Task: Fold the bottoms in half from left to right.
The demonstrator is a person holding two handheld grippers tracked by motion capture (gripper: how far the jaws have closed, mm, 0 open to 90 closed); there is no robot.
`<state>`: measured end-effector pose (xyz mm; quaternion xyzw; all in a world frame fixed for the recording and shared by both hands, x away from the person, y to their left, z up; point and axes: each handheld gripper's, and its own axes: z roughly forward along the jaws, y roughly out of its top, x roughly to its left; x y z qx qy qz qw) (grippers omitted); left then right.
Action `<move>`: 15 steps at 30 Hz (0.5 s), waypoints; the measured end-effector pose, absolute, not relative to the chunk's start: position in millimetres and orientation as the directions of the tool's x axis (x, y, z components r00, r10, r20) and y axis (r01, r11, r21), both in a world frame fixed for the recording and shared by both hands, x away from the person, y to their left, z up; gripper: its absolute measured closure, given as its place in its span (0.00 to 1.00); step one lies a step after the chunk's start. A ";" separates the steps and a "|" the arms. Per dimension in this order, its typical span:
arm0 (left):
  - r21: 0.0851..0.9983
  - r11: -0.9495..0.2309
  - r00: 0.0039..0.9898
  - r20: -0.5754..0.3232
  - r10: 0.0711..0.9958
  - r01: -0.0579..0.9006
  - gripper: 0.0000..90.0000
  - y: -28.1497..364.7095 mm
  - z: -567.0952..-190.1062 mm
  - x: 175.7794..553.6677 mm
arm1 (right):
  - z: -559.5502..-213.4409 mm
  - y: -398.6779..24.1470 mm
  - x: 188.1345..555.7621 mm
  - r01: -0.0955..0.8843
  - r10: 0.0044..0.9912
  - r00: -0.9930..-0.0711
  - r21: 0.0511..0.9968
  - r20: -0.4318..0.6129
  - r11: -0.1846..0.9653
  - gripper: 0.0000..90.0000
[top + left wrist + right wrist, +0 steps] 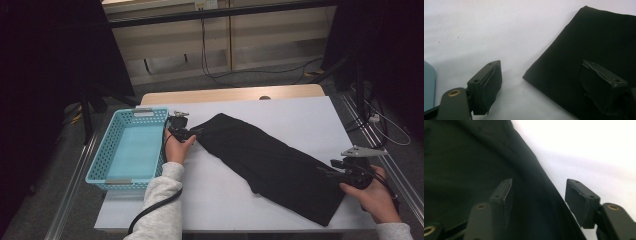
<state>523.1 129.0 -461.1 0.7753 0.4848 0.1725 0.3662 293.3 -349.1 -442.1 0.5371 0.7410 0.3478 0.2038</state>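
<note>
A long black cloth (270, 160) lies flat and slantwise across the white table (300, 112), from the middle left to the front right. My left gripper (194, 133) sits at the cloth's far left corner. In the left gripper view that gripper (541, 68) stands open, one jaw over bare table and the other over the cloth (599, 37), whose corner points into the gap. My right gripper (327, 172) is at the cloth's near right end. In the right gripper view it (539, 185) is open too, and the cloth's edge (461, 157) runs between the jaws without being pinched.
A light blue plastic basket (100, 165) stands at the table's left edge, beside my left hand, with nothing in it. A wooden strip (230, 94) borders the table's far side. Cables lie on the floor behind and to the right.
</note>
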 end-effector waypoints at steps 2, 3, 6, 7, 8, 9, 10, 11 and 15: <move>0.729 -0.278 0.475 -0.073 0.877 0.625 0.18 128.8 -462.1 523.7 | -441.0 -340.2 294.7 0.637 0.935 -0.348 0.750 0.074 0.178 0.34; 0.729 -0.272 0.467 -0.073 0.881 0.628 0.18 128.7 -462.5 523.8 | -440.7 -337.3 295.0 0.633 0.931 -0.359 0.752 0.071 0.186 0.33; 0.726 -0.280 0.473 -0.069 0.879 0.627 0.17 129.3 -463.5 524.3 | -440.4 -329.9 296.0 0.618 0.931 -0.362 0.762 0.057 0.193 0.26; 0.726 -0.280 0.473 -0.069 0.879 0.627 0.16 129.3 -463.5 524.3 | -440.4 -329.9 296.0 0.618 0.931 -0.362 0.762 0.057 0.193 0.26; 0.726 -0.284 0.475 -0.066 0.878 0.626 0.16 129.3 -464.4 524.6 | -440.4 -328.2 296.0 0.616 0.931 -0.362 0.764 0.055 0.195 0.26; 0.729 -0.284 0.477 -0.065 0.877 0.622 0.15 129.1 -465.2 524.8 | -440.6 -326.8 296.0 0.612 0.930 -0.363 0.766 0.051 0.197 0.26; 0.730 -0.293 0.481 -0.055 0.875 0.617 0.14 128.1 -465.9 524.8 | -440.3 -324.1 295.7 0.606 0.930 -0.364 0.771 0.051 0.195 0.25; 0.730 -0.293 0.481 -0.055 0.875 0.617 0.13 128.1 -465.9 524.8 | -440.3 -324.1 295.7 0.606 0.930 -0.364 0.771 0.051 0.195 0.25; 0.727 -0.309 0.495 -0.049 0.868 0.613 0.08 125.3 -467.3 524.3 | -439.9 -321.4 296.0 0.599 0.926 -0.374 0.775 0.050 0.200 0.25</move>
